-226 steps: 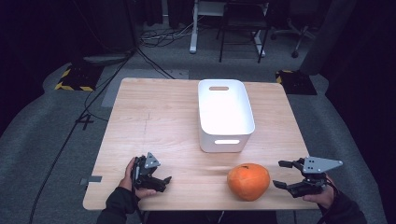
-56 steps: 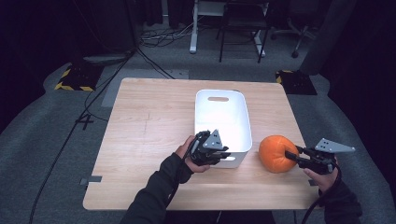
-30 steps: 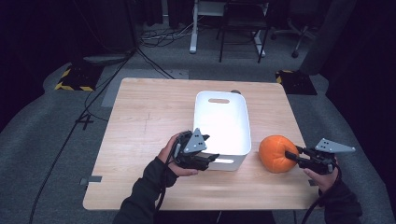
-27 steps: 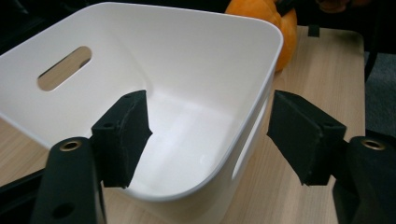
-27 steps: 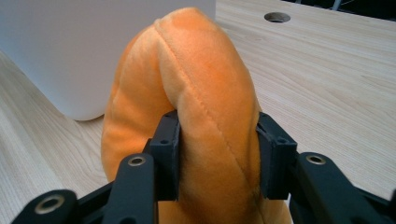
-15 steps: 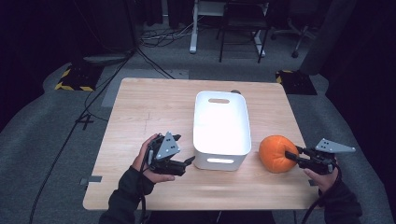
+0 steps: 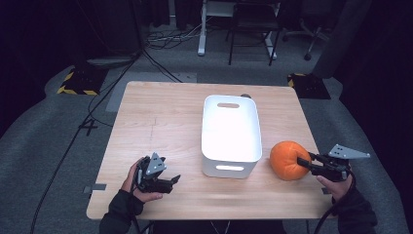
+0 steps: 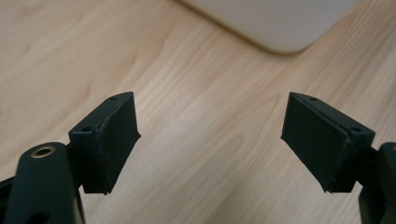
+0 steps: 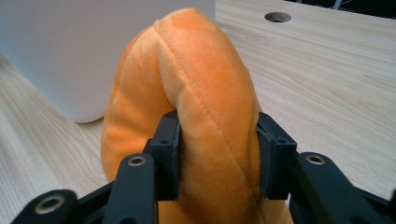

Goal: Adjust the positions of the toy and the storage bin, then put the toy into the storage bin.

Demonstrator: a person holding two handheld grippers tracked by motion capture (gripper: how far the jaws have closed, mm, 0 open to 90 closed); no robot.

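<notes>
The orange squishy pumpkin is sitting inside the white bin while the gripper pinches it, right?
Not quite. The orange plush pumpkin sits on the table beside the white bin, not inside it, as the high view shows. The rest holds: the right gripper does pinch it, its jaws pressing into the plush.

Wooden table (image 7: 160, 122), black cables (image 7: 87, 122) across grey carpeted floor (image 7: 44, 146).

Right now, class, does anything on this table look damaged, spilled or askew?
Nothing is spilled or broken. Only the orange plush ball looks odd: the right claw pinches a fold of it, squashing its side beside the white bin.
</notes>
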